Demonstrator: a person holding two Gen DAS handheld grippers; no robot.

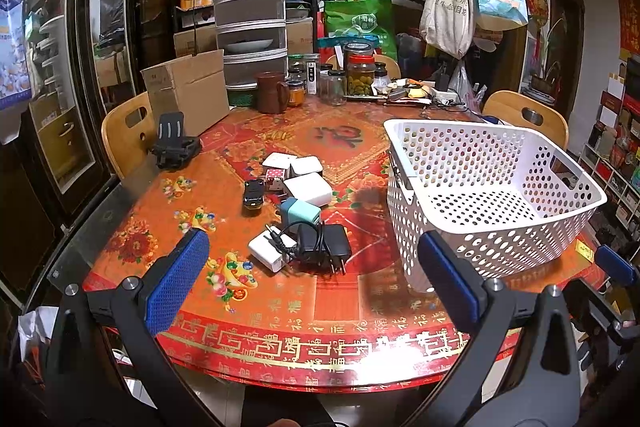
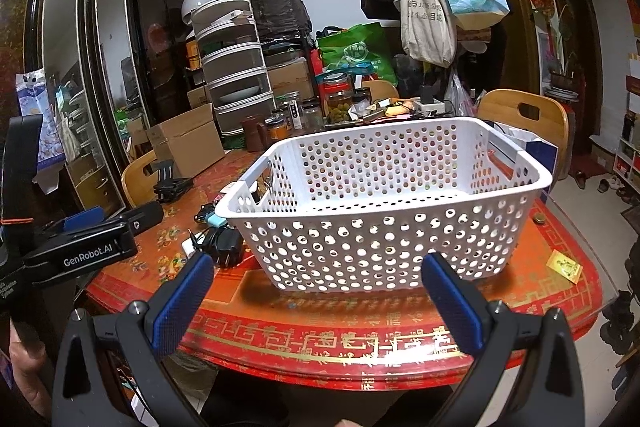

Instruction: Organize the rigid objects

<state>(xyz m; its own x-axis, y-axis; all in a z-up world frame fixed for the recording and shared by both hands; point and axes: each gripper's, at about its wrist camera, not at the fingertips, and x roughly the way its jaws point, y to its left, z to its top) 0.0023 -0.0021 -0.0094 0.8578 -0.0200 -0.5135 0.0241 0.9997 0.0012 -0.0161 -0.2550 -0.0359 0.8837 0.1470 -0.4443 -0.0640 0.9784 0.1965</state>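
A cluster of chargers lies on the red table: a black adapter with cable (image 1: 324,247), a white charger (image 1: 266,251), a teal plug (image 1: 301,211), larger white adapters (image 1: 308,188) and a small black toy car (image 1: 253,194). An empty white perforated basket (image 1: 492,163) stands to their right. My left gripper (image 1: 312,259) is open, hovering short of the black adapter above the table's front edge. My right gripper (image 2: 316,283) is open in front of the basket (image 2: 384,227), holding nothing. In the right wrist view the black adapter (image 2: 224,247) peeks out left of the basket.
A black folding stand (image 1: 174,143) and a cardboard box (image 1: 188,91) sit at the back left. Jars (image 1: 360,75), a brown mug (image 1: 272,93) and stacked drawers (image 1: 250,11) crowd the far edge. Wooden chairs (image 1: 528,115) flank the table. A yellow card (image 2: 565,265) lies front right.
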